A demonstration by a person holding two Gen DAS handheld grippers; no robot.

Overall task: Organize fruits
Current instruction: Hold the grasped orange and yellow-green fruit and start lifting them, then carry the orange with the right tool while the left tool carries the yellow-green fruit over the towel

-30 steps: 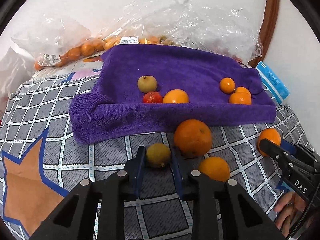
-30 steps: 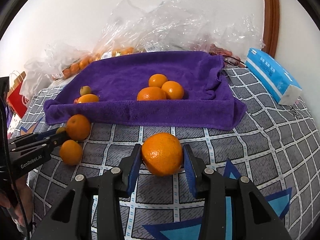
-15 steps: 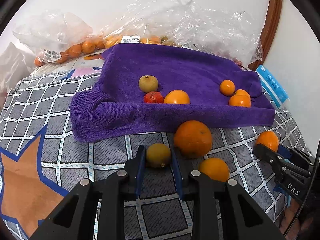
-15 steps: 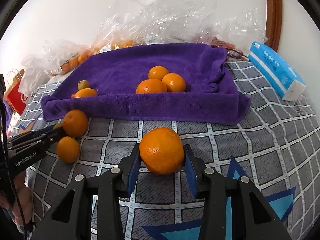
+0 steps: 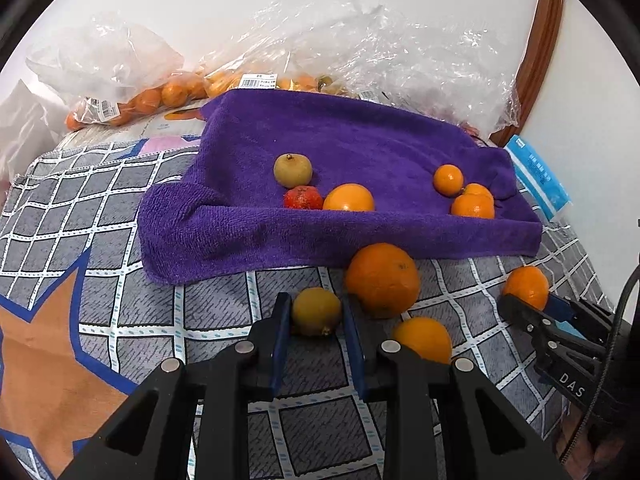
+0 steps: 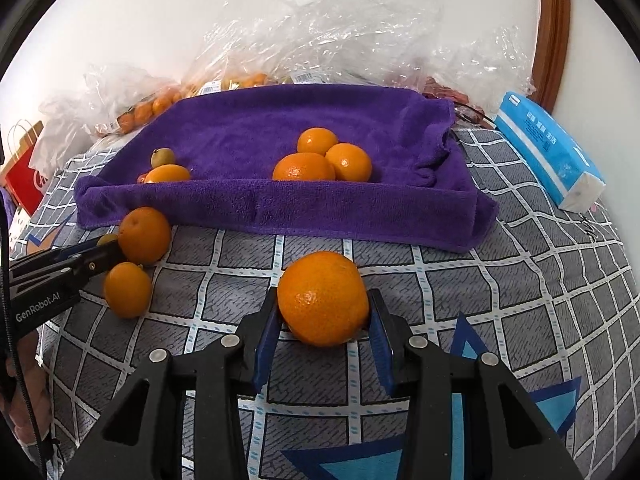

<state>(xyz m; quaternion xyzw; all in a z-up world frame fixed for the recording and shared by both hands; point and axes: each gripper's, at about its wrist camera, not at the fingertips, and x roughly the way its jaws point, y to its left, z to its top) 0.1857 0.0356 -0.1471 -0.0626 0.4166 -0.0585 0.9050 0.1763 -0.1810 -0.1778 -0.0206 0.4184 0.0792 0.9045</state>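
Same grips: left gripper (image 5: 316, 316) on yellow-green fruit (image 5: 316, 311), as before

Ahead of me stands a plain white wall (image 5: 248, 8), evenly lit. A curved brown wooden frame (image 6: 554, 36) rises along it at the right. Everything rests on a grey grid-patterned cloth (image 6: 520, 280) with white lines, blue-edged shapes and an orange star (image 5: 48, 360).

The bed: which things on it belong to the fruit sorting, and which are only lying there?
Belong to the job:
- purple towel
- orange in right gripper
- small yellow-green fruit in left gripper
- loose oranges

Only lying there:
- blue tissue pack
- plastic bags
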